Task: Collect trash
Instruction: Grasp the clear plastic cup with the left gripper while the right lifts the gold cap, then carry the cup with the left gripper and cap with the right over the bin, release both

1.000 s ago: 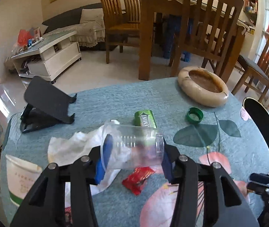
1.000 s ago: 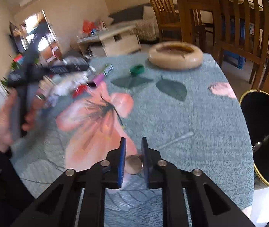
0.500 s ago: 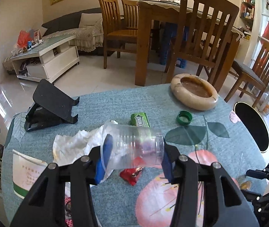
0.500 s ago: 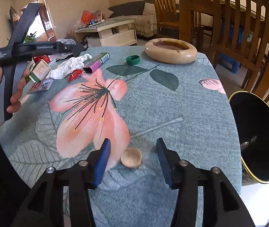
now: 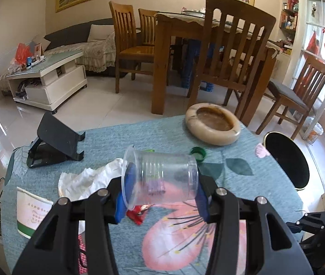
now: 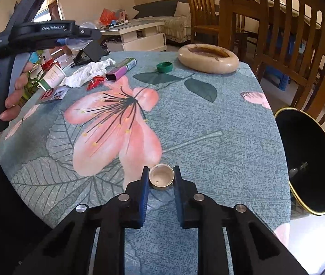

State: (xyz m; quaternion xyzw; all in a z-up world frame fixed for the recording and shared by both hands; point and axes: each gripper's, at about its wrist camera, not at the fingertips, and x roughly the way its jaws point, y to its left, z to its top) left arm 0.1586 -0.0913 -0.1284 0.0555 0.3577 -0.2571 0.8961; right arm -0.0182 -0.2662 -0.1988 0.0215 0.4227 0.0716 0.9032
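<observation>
clear ribbed plastic cup (image 5: 162, 178), glossy | table cover (image 6: 208, 119): matt woven cloth, flower print | ashtray (image 6: 208, 57) far: smooth polished stone look | green cap (image 6: 164, 67): plastic | small tan cap (image 6: 161, 176) near: smooth, dull sheen | tissue (image 5: 87, 180): crumpled white paper | bin (image 6: 309, 160) right: glossy black, gilt rim | chairs (image 5: 235, 52): varnished wood

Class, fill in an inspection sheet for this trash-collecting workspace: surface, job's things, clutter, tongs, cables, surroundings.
Surface: round table with floral cloth.
Job's things: clear plastic cup; small beige cap; crumpled tissue; red wrapper; green cap; black bin beside the table.
Clutter: stone ashtray; black stand; paper cup.
Tongs: left tongs shut on the plastic cup; right tongs closing around the beige cap.
Cables: nothing seen.
Surroundings: wooden chairs, sofa.
</observation>
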